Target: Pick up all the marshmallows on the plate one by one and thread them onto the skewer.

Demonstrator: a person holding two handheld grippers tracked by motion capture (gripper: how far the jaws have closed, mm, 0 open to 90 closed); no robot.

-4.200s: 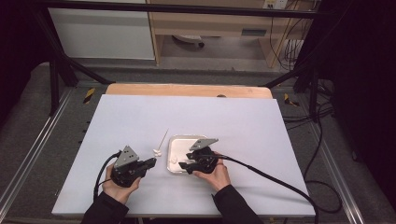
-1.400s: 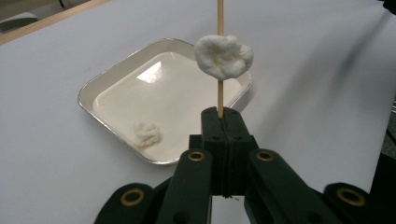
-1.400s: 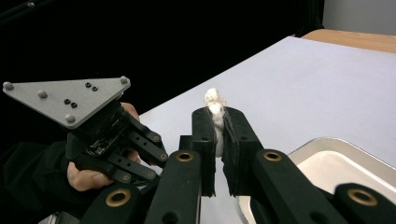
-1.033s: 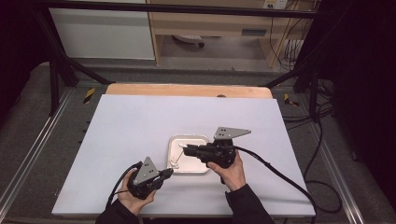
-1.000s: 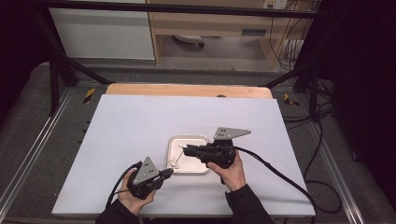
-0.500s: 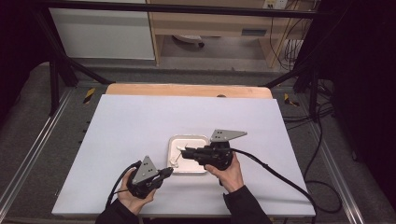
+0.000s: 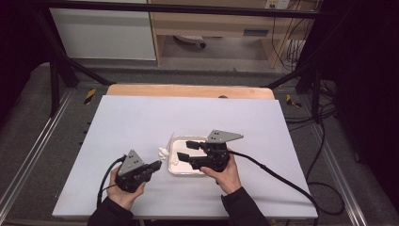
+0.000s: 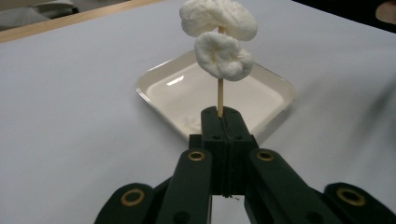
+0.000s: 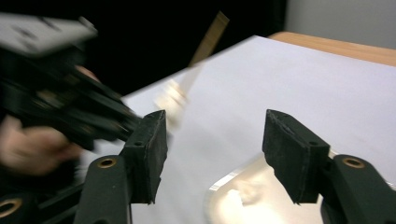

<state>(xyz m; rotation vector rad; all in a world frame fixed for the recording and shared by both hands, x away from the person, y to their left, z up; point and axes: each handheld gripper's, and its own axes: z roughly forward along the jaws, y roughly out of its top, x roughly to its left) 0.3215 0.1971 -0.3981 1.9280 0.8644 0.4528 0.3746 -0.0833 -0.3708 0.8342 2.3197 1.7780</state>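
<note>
High view: on the white table [image 7: 141, 122], the left claw [image 7: 153, 165] sits just left of the square white tray [image 7: 175, 170]; the right claw [image 7: 188, 150] hangs over the tray.
Left gripper view: jaws pinched tight on a wooden skewer [image 8: 219, 95] standing upright, carrying two marshmallows [image 8: 223, 55] above the tray [image 8: 275, 84].
Right gripper view: jaws spread wide, nothing between them; white bits [image 9: 246, 190] lie blurred in the tray [image 9: 219, 186] below.

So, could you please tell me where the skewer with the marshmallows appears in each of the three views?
High view: skewer left of the tray.
Left gripper view: upright at top centre, clamped in that gripper's jaws.
Right gripper view: blurred, upper left.
Shared landmark: the tray.
</note>
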